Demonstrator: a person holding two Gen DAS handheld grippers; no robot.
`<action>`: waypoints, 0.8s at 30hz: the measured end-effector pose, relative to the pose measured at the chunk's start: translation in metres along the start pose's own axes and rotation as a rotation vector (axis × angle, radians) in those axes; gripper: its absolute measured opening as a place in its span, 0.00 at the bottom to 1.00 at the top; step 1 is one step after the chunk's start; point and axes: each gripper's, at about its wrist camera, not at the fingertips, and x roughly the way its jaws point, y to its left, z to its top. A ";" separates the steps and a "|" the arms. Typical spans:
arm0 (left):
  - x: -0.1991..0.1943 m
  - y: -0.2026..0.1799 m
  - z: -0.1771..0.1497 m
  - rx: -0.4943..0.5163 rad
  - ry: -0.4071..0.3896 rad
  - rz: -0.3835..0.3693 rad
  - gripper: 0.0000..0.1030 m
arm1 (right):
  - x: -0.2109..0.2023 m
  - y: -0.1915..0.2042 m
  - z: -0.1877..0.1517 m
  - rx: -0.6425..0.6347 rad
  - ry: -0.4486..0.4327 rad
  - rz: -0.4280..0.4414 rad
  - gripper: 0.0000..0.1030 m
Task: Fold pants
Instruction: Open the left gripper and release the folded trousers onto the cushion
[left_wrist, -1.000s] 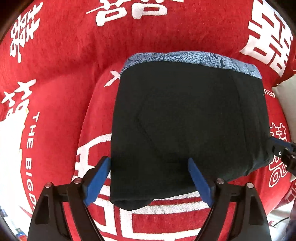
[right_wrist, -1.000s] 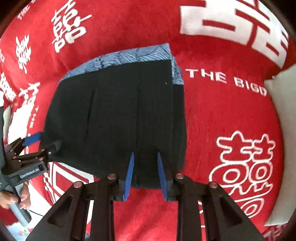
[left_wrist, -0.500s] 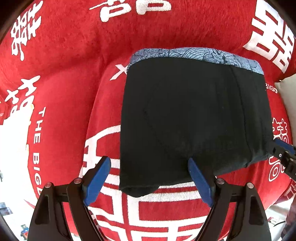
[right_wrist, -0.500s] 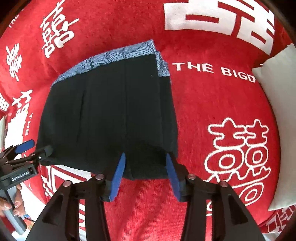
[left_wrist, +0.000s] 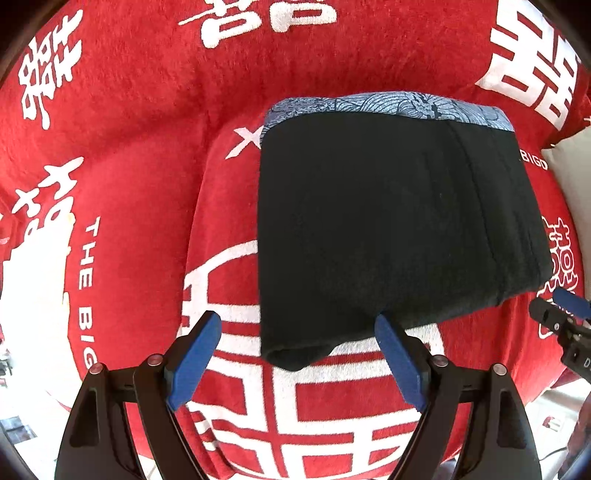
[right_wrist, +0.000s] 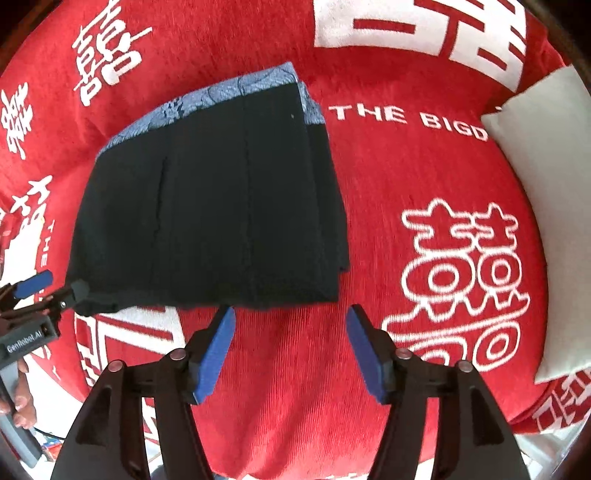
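Observation:
The black pants (left_wrist: 388, 229) lie folded into a flat rectangle on the red cloth, with a blue patterned waistband (left_wrist: 388, 105) along the far edge. They also show in the right wrist view (right_wrist: 214, 206). My left gripper (left_wrist: 299, 347) is open and empty, its blue pads on either side of the pants' near left corner. My right gripper (right_wrist: 290, 343) is open and empty, just short of the pants' near edge. The right gripper shows at the right edge of the left wrist view (left_wrist: 561, 314); the left gripper shows at the left edge of the right wrist view (right_wrist: 44, 291).
A red cloth with white characters and lettering (right_wrist: 424, 258) covers the whole surface. A white cushion (right_wrist: 546, 206) lies at the right. The cloth's near edge drops off just behind both grippers.
My right gripper opened, let go of the pants' near edge and drew back. My left gripper stayed open and pulled back slightly. The pants lie still.

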 end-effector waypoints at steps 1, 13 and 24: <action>-0.002 0.002 -0.002 0.002 0.001 -0.002 0.84 | -0.002 0.000 -0.004 0.012 0.004 0.004 0.69; -0.032 0.028 -0.025 0.004 0.020 -0.033 0.84 | -0.023 -0.001 -0.030 0.103 0.022 0.028 0.76; -0.045 0.054 -0.024 -0.023 0.001 -0.069 0.84 | -0.039 0.009 -0.035 0.144 0.023 0.010 0.76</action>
